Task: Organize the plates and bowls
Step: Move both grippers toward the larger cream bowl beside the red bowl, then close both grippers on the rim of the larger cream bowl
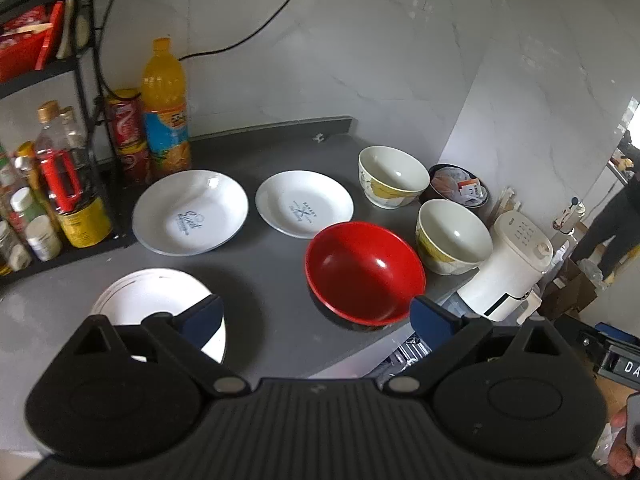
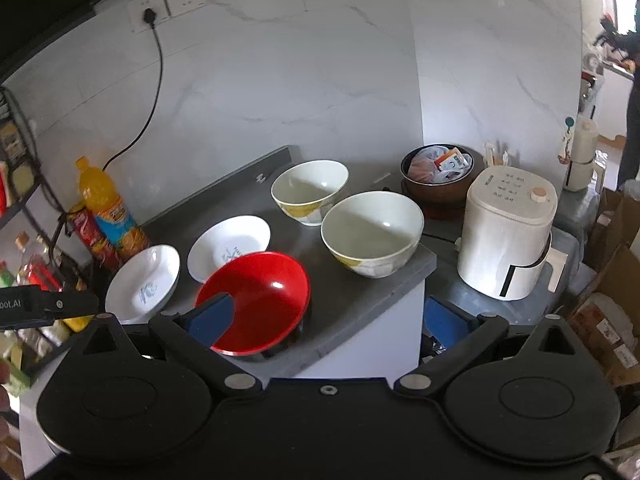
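The left gripper (image 1: 316,314) hung wide apart and empty above the grey counter (image 1: 264,276), a red bowl (image 1: 364,274) just ahead of its right finger and a white plate (image 1: 156,300) under its left. Two printed plates (image 1: 190,212) lay beyond. The right gripper (image 2: 326,316) also gaped wide, two cream bowls (image 2: 372,234) ahead; its left finger perhaps overhung the red bowl.

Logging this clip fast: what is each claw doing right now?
Left claw: open, holding nothing, above the counter.
Right claw: open, holding nothing, near the red bowl.
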A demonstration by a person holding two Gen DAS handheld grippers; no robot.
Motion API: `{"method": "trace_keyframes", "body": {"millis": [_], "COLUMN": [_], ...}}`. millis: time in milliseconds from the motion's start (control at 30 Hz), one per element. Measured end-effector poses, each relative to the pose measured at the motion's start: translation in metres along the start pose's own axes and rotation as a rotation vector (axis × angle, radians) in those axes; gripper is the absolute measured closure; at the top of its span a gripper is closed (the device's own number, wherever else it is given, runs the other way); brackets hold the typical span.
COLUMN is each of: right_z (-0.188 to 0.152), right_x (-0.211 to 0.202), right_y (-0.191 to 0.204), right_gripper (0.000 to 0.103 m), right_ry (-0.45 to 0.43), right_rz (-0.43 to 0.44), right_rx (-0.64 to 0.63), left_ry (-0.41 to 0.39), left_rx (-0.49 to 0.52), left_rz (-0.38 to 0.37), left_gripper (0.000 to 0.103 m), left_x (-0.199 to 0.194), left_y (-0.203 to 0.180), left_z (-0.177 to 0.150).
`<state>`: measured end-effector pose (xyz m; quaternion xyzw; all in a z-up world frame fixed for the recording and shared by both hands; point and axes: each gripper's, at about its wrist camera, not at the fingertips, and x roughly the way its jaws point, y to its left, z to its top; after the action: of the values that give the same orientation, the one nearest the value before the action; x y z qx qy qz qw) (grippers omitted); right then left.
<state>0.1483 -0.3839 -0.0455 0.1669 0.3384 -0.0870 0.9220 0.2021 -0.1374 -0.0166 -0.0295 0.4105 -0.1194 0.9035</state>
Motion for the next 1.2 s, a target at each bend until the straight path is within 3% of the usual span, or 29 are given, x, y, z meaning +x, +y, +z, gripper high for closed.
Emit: {"method": "trace_keyframes", "body": {"millis": [367,700,933,1200], "right_z": [0.012,0.023,0.037,0.052], "right_x": [0.030,0.057,0.089,0.132], "right_y": [0.003,-0.013,-0.032,-0.060], "right_gripper": [0.010,0.022,0.037,0.046], "right_ry": [0.004,0.023,0.054,0.114], "right_rz": [-0.025,-0.022,-0.005,-0.004], "right_rx": [0.059,0.106,0.124,0.136], "left_ry": [0.011,0.032,0.041,0.051], "left_rx": [0.089,0.092,0.083,0.083], "left_rz": [-0.067,-0.089,-0.096,-0.116], "left_gripper": [0.003,0.003,0.010,0.020], "left_x": [0.038,0.063,0.084,0.119], "left_y": [0.000,-0.006,-0.019,-0.049], "left_z": [0.038,0.052,0.065,0.081]}}
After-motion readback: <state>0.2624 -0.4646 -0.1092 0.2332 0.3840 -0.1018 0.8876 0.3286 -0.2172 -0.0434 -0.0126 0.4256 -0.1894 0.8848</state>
